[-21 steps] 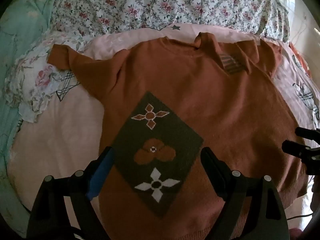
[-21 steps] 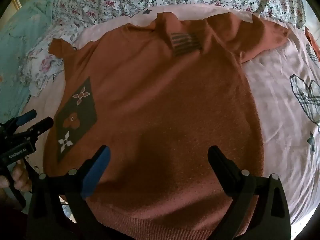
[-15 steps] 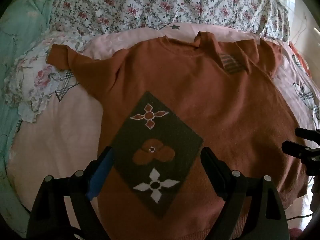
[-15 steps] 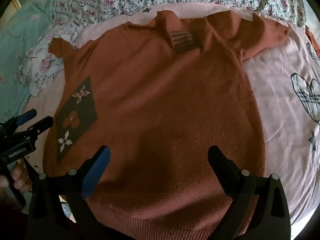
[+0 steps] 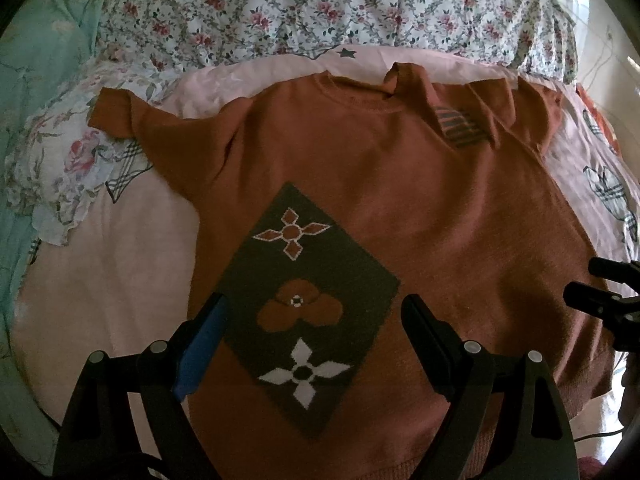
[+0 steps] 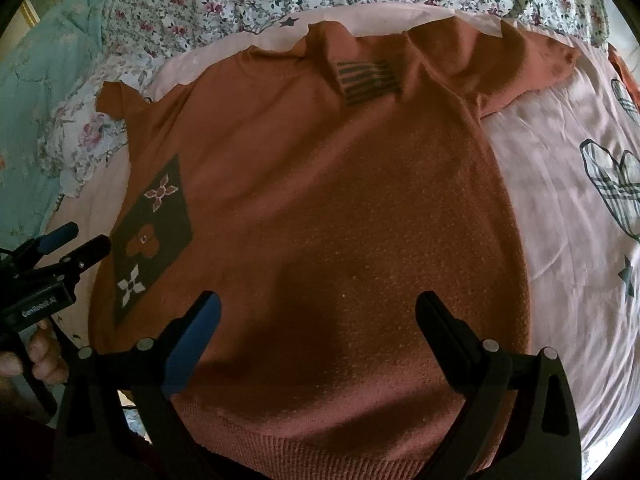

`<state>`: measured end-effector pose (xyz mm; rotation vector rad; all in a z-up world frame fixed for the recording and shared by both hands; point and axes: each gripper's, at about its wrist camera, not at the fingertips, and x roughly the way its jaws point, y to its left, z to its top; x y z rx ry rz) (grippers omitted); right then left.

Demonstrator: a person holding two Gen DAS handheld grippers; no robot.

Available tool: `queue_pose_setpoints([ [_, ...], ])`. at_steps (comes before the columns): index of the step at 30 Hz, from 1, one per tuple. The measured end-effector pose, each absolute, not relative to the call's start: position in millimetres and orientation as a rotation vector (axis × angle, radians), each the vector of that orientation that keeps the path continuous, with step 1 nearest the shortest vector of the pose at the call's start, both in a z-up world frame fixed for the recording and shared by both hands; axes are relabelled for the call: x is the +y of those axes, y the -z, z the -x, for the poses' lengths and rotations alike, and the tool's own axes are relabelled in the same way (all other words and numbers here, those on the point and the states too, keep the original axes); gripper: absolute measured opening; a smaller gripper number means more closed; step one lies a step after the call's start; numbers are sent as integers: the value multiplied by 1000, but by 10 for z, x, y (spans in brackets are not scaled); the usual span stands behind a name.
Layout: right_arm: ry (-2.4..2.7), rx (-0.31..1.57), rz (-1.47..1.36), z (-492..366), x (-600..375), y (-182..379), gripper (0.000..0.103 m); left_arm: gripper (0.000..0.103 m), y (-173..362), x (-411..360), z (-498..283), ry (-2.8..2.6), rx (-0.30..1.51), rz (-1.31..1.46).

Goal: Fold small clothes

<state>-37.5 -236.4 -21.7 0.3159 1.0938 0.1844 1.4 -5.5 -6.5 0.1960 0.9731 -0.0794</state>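
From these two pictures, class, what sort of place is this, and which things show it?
Most likely a bedroom, on a bed. A rust sweater lies flat on a pink sheet printed with stars and hearts, with a floral quilt bunched behind it.

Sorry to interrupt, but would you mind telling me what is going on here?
A person holds a gripper in each hand above a rust-orange sweater spread flat, front up, on a pink sheet on a bed. The left gripper hovers over the dark diamond patch, the right gripper over the lower body near the hem. Both have open jaws and grip nothing. No fold is made yet; both sleeves lie out to the sides.
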Motion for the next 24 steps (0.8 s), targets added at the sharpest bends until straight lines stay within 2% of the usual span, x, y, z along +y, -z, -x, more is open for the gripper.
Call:
queue_pose_setpoints([
  [24, -212, 1093, -368, 315, -2394, 233, 98, 88, 121, -198, -110, 152, 1022, -147],
])
